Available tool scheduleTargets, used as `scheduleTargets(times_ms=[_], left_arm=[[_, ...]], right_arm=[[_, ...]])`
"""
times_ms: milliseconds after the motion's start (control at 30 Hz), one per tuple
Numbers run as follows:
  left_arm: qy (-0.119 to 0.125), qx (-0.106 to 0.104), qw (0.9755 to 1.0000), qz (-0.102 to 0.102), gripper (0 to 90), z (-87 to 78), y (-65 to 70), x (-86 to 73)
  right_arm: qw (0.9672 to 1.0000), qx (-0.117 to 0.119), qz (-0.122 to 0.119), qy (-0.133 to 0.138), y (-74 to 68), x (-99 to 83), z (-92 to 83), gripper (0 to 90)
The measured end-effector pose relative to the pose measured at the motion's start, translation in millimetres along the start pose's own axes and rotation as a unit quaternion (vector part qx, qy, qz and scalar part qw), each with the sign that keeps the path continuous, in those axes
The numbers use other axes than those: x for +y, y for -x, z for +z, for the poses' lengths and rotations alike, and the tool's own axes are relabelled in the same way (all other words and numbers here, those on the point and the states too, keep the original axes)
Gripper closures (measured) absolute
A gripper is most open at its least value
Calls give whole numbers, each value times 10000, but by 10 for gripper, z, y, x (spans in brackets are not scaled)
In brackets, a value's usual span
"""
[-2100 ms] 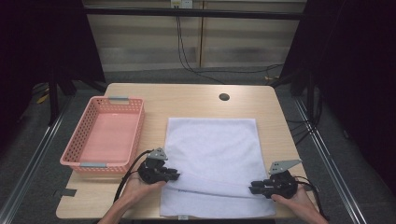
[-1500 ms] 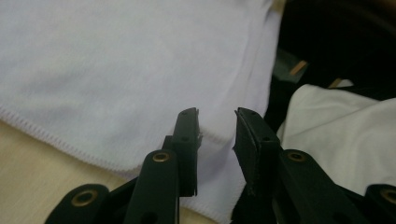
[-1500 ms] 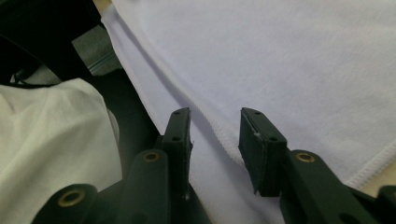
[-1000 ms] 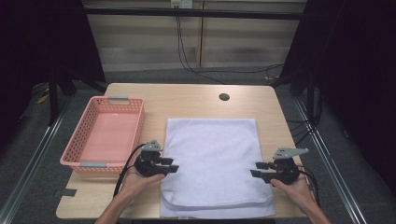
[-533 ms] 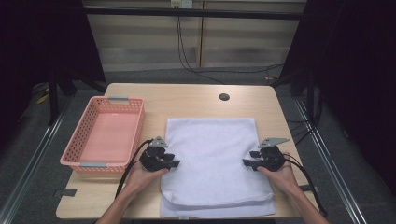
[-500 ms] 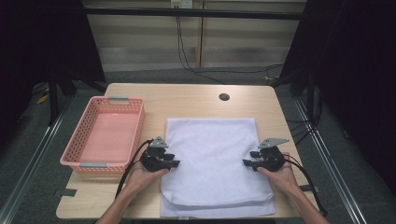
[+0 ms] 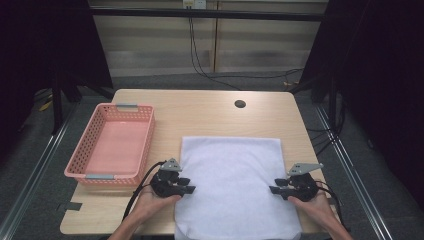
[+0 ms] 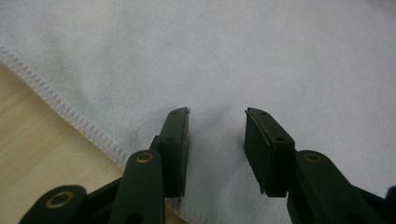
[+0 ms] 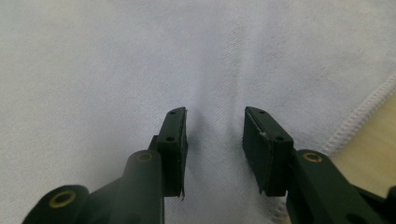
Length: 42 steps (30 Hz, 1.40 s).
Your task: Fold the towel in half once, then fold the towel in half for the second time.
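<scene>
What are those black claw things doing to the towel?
A person holds a gripper in each hand over a white towel spread on the table. The left gripper is at the towel's left edge and the right gripper at its right edge. Both have their jaws apart with cloth bunching a little between them, not yet pinched. A pink basket sits to the left.

A pink basket (image 7: 111, 147) sits empty at the left of a wooden desk (image 7: 210, 112), near its round cable hole (image 7: 240, 104).
</scene>
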State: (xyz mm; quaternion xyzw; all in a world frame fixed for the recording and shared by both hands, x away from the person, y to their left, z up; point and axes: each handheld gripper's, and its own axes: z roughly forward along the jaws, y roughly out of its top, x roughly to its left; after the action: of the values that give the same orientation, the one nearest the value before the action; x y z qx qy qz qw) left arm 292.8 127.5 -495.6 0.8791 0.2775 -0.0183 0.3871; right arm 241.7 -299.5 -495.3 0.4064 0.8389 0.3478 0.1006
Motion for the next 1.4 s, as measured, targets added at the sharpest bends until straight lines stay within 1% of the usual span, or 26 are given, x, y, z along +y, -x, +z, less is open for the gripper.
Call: scheduleTargets(times_ms=[67,100,133,233,333,400,433,467,500,533,600,667,700,733,767,800,833,900,967,1033,1100,1167,1233,1267,1367,1400], left_arm=[[-27,-20,10000,49,601,-18,37,-25],[-31,-56,10000,-8,601,-44,89,-68],[-37,-100,9999,0,601,-60,115,-91],[-134,-48,9998,133,603,-101,215,-141],[-182,-245,9995,1,597,-155,291,-215],[-209,-325,9992,-77,574,-207,334,-265],[-207,-348,9992,-23,565,-219,338,-274],[-199,-320,9993,36,563,-230,320,-270],[-148,-263,9995,-23,549,-232,300,-260],[-135,-174,9997,-57,534,-235,271,-239],[34,1,9999,-136,517,-233,167,-153],[206,45,9996,-191,512,-223,28,-32],[293,183,9992,-196,512,-197,-55,41],[332,182,9989,-270,509,-174,-113,78],[349,148,9983,-441,502,-135,-213,115],[426,256,9974,-512,501,-110,-256,122],[436,394,9967,-551,501,-85,-297,129],[356,375,9970,-575,490,-66,-363,147],[393,427,9963,-638,476,-88,-420,180],[552,477,9948,-714,475,-92,-457,214],[450,522,9952,-690,468,-67,-499,258],[612,525,9940,-733,467,-39,-547,291],[521,565,9943,-742,464,2,-607,324],[522,557,9944,-735,459,13,-631,332],[619,659,9928,-783,448,46,-698,347],[564,742,9926,-780,447,47,-714,346]], right_arm=[[10000,-2,37,-29,-24,-21,-24,603],[9999,153,20,-47,-68,-70,-69,603],[9998,191,19,-52,-75,-81,-80,603],[9997,247,36,-76,-109,-118,-116,603],[9995,277,-12,-167,-169,-148,-156,601],[9986,436,-74,-286,-230,-175,-199,597],[9986,440,-101,-281,-248,-183,-205,585],[9984,462,-76,-325,-257,-180,-213,575],[9985,454,-54,-291,-252,-167,-214,548],[9991,331,-60,-254,-234,-149,-223,530],[9998,193,41,-82,-155,-86,-230,523],[9997,16,204,162,-3,31,-230,518],[9996,-31,193,208,47,76,-216,511],[9993,-174,185,284,136,149,-190,504],[9990,-230,223,325,191,192,-169,494],[9985,-282,277,391,279,258,-134,483],[9982,-345,277,414,328,292,-115,471],[9970,-486,376,470,439,374,-71,446],[9963,-533,391,556,539,441,-34,444],[9952,-702,425,534,611,484,15,433],[9952,-713,479,471,699,516,86,435],[9952,-743,507,398,772,531,163,436],[9945,-833,550,318,823,546,224,436],[9950,-754,584,290,872,559,269,440],[9955,-742,565,196,949,566,371,459],[9955,-726,578,168,954,562,395,461]])
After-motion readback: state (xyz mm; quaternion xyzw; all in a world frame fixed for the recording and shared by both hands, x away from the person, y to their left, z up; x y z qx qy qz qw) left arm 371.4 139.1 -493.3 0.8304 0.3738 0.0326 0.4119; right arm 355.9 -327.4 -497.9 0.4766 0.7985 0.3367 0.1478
